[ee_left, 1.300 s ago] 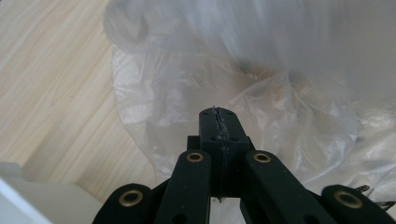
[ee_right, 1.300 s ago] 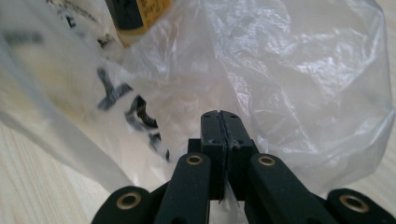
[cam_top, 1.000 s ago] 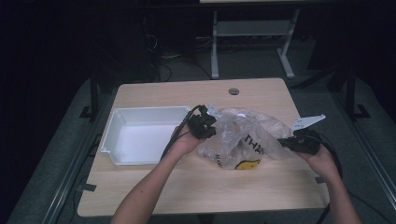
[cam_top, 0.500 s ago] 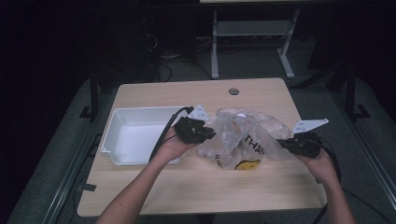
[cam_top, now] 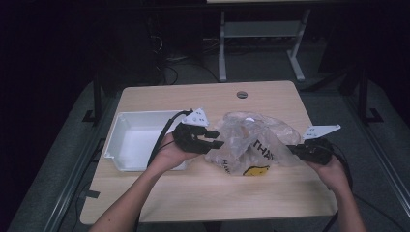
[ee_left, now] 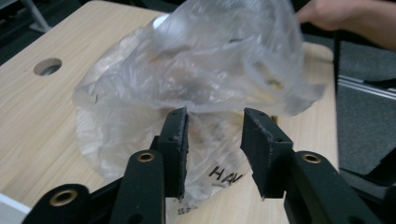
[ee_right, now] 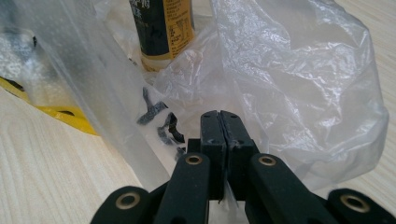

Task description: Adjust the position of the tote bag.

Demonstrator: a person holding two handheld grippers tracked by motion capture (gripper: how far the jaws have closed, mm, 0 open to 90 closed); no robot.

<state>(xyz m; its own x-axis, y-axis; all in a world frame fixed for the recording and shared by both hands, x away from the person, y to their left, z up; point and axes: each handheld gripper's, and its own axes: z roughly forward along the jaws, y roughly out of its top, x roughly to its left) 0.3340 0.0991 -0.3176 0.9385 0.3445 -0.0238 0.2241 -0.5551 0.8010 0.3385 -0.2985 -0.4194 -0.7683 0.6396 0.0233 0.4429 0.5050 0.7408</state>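
Note:
A crumpled clear plastic bag [cam_top: 251, 140] with black lettering and a yellow patch lies on the wooden table [cam_top: 217, 193]. Inside it stands a bottle with a dark and yellow label [ee_right: 161, 28]. My right gripper [cam_top: 292, 149] is at the bag's right edge, and in the right gripper view it [ee_right: 220, 126] is shut on a fold of the film. My left gripper [cam_top: 215, 140] hovers at the bag's left side. Its jaws [ee_left: 212, 135] have just been opening and stand apart, with the bag [ee_left: 196, 70] just beyond them and no pad pressing on it.
A white rectangular tray [cam_top: 121, 145] sits on the left part of the table, just behind my left hand. A round cable hole [cam_top: 241, 94] lies near the far edge. Dark floor and a metal frame [cam_top: 222, 43] lie beyond the table.
The left gripper's jaws have parted and let go of the bag, and the hand has drawn back slightly to the left and upward. The right gripper has kept still, shut on the bag.

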